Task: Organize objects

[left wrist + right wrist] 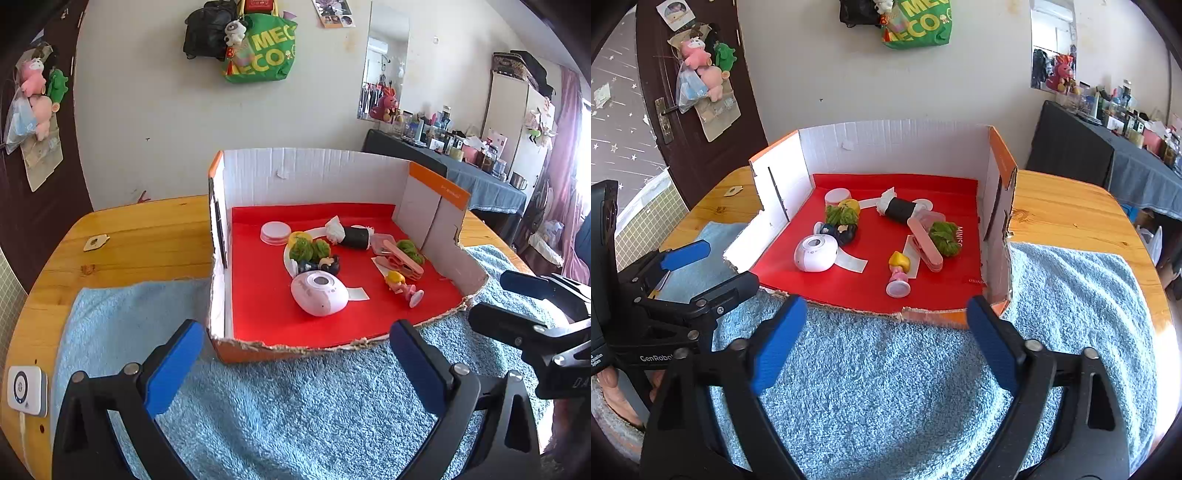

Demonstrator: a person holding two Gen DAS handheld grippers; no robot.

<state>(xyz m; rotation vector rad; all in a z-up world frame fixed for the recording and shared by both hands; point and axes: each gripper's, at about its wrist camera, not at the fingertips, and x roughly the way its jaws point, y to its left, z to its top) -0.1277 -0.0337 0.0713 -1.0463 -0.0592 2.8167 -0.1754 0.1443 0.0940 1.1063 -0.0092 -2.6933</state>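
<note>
While both tools hang over the fluffy light-blue towel [295, 406] in front of the cut-down cardboard box [314, 173], nothing is gripped: the left gripper [297, 363] has its blue-padded jaws spread as wide as they go, with only towel between them, and the right gripper [886, 341] stands nearly as wide, equally empty. Each sits just short of the box's torn front edge, angled down toward the contents, which suits picking the next item rather than carrying one.

Everything to be sorted lies inside the box on its red paper lining [258, 302], the box itself resting on the towel on a round wooden table [147, 229]. Nearest the front is a smooth, pale-pink egg-shaped gadget with a round grey window [319, 297]. To its right a small blonde figurine in pink [400, 286] lies on its side, its round base toward the open edge. Behind that is a pink plastic clothes peg [402, 260], touching a green woolly bundle [410, 251]. Further back sit two more green bundles [308, 250], a dark-haired figurine [327, 264], a black roll with white ends [349, 236] and a low white lidded jar [275, 232]. The items are clustered loosely, several touching, so I judge the sorting unfinished.
</note>
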